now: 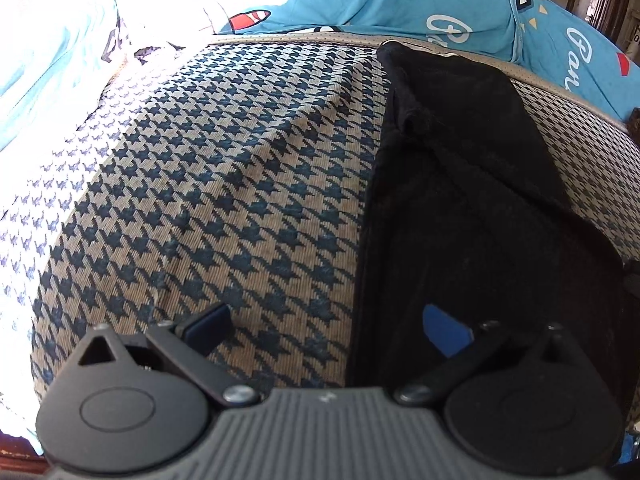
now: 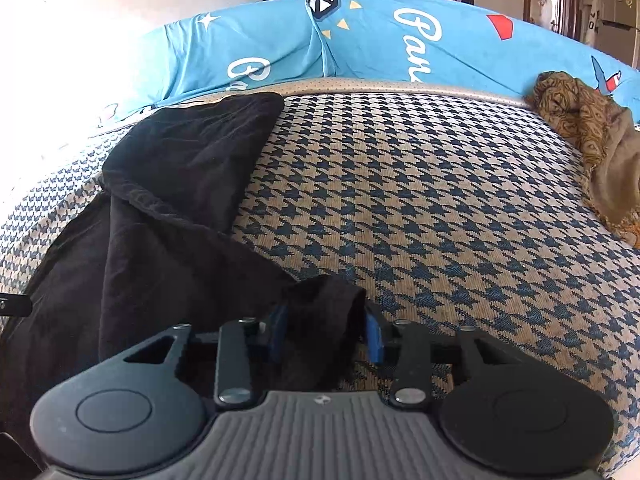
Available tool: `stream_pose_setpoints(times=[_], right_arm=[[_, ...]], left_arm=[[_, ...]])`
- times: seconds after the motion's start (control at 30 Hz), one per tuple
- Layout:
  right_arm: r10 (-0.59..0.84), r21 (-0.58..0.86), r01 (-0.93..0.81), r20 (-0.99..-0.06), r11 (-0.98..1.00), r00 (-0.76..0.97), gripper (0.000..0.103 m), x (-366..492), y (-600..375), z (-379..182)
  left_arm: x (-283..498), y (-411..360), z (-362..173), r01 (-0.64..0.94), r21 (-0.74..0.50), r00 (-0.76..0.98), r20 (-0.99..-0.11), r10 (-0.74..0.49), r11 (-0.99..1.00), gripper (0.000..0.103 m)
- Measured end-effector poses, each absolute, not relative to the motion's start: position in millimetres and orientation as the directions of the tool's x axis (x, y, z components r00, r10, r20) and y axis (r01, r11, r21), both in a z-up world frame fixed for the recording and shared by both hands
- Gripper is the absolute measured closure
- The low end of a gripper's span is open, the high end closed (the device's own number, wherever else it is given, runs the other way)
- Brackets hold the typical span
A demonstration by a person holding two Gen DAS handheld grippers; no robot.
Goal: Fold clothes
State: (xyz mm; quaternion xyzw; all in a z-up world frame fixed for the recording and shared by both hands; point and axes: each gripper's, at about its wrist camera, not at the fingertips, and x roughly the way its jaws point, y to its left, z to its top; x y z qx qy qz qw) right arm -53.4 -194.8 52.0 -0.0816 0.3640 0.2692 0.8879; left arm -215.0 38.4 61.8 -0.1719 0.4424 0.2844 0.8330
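Observation:
A black garment [image 1: 460, 200] lies crumpled in a long strip on the houndstooth cover [image 1: 240, 180]. In the left wrist view my left gripper [image 1: 326, 326] stands wide open at the garment's near left edge. Its right finger [image 1: 444, 330] is over the black cloth and its left finger [image 1: 208, 326] is over the bare cover, with nothing pinched. In the right wrist view the black garment [image 2: 160, 220] runs from far centre to near left. A bunched corner of it sits between the blue pads [image 2: 278, 332] of my right gripper [image 2: 326, 334], which is shut on it.
A blue printed sheet or pillow [image 2: 360, 40] lies along the far edge of the houndstooth cover [image 2: 440, 200]. A crumpled brown patterned cloth [image 2: 592, 140] sits at the far right. Bright glare washes out the far left [image 1: 60, 40].

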Motion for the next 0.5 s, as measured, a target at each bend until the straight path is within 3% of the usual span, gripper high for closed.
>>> stream_pose_setpoints(times=[0.03, 0.1, 0.5], right_arm=[[0.426, 0.062, -0.536, -0.687, 0.842, 0.589, 0.091, -52.7, -196.3, 52.3], [0.450, 0.105, -0.530, -0.680, 0.841, 0.579, 0.096, -53.6, -199.4, 54.2], [0.599, 0.218, -0.598, -0.566, 0.771, 0.567, 0.097, -115.1, -193.6, 77.8]], left_arm=[[-215.9, 37.5, 61.8, -0.625, -0.030, 0.446, -0.834, 0.325, 0.780, 0.000], [-217.2, 35.7, 61.7, -0.624, -0.019, 0.442, -0.833, 0.333, 0.781, 0.000], [-230.6, 31.3, 64.2, -0.636, -0.030, 0.455, -0.822, 0.342, 0.771, 0.000]])
